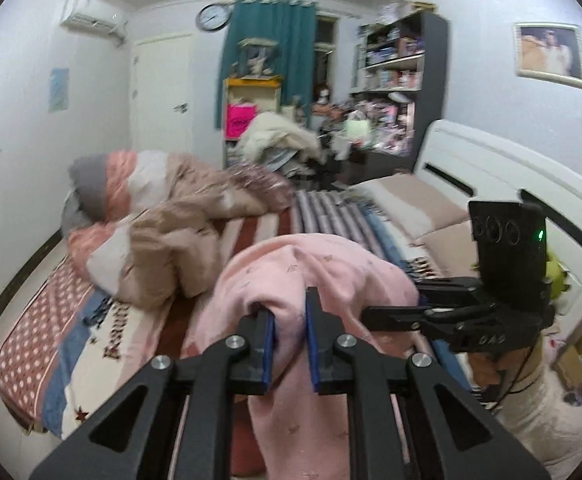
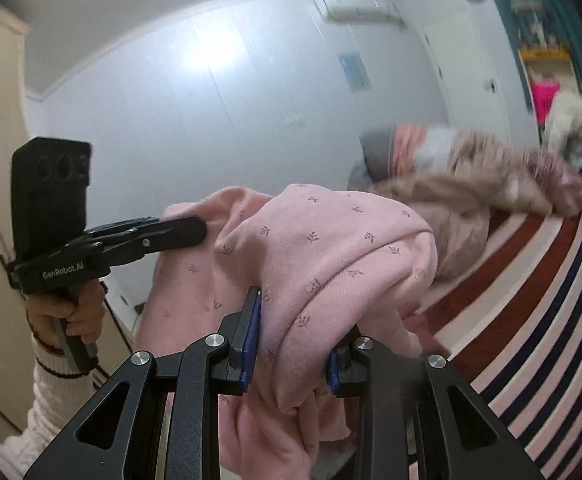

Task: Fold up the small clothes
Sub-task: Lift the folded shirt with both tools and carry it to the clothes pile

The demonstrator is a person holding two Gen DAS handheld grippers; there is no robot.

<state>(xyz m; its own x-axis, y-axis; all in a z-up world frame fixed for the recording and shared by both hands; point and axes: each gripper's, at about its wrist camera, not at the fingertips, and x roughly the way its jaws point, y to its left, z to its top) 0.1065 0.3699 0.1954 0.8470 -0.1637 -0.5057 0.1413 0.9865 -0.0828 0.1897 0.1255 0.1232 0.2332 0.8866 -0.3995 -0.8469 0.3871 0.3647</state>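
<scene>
A pink garment [image 1: 315, 280] with a small leaf print hangs lifted above the bed, bunched over both tools. My left gripper [image 1: 291, 320] is shut on a fold of it, blue pads pressing the cloth. My right gripper [image 2: 291, 336] is shut on another bunch of the same pink garment [image 2: 323, 248], which drapes over its fingers and hides the right fingertip. In the left wrist view the right gripper [image 1: 395, 312] comes in from the right at the cloth's edge. The left gripper [image 2: 187, 232], seen in the right wrist view, reaches the cloth from the left, held by a hand in a white sleeve [image 2: 51, 368].
Below lies a bed with a striped sheet [image 2: 531, 320] and a crumpled beige and pink quilt [image 1: 163, 232]. A white headboard [image 1: 491, 168] runs along the right. Shelves [image 1: 395, 80], a teal curtain [image 1: 267, 48] and a heap of clothes [image 1: 275, 136] stand at the far end.
</scene>
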